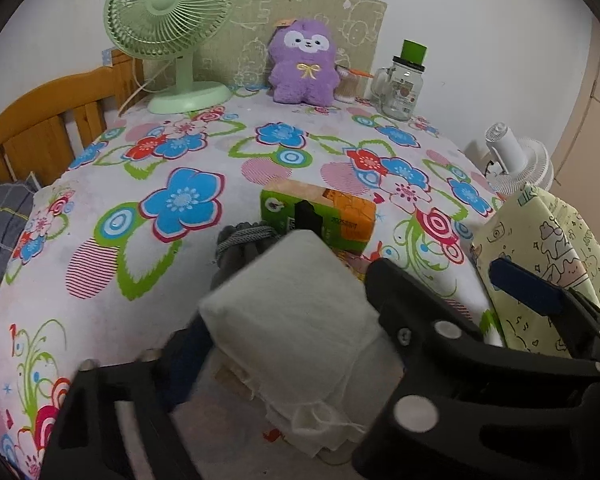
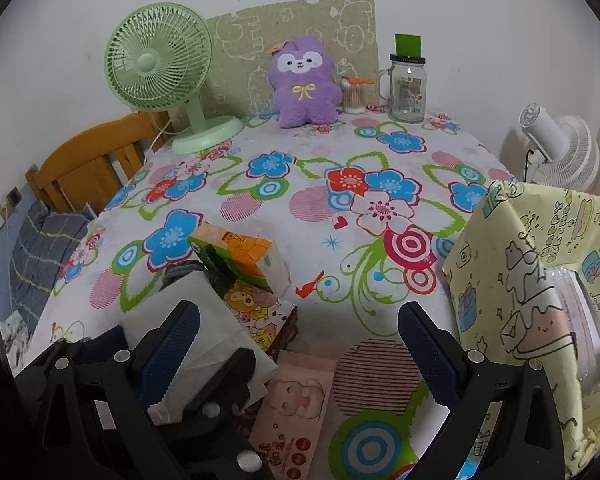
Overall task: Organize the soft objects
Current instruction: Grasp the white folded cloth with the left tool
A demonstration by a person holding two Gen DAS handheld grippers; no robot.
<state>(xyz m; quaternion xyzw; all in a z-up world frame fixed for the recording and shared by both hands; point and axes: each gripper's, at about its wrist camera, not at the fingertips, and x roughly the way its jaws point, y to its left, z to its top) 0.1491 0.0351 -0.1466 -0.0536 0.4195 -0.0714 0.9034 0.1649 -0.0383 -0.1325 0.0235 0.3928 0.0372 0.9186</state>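
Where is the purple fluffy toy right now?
The purple plush toy sits at the far edge of the table in both views, against the beige board, between the green fan and the cotton swab jar.

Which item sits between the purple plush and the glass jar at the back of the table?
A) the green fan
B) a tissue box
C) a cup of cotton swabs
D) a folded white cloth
C: a small clear cup of cotton swabs stands right of the purple plush and left of the handled glass jar, by the back wall.
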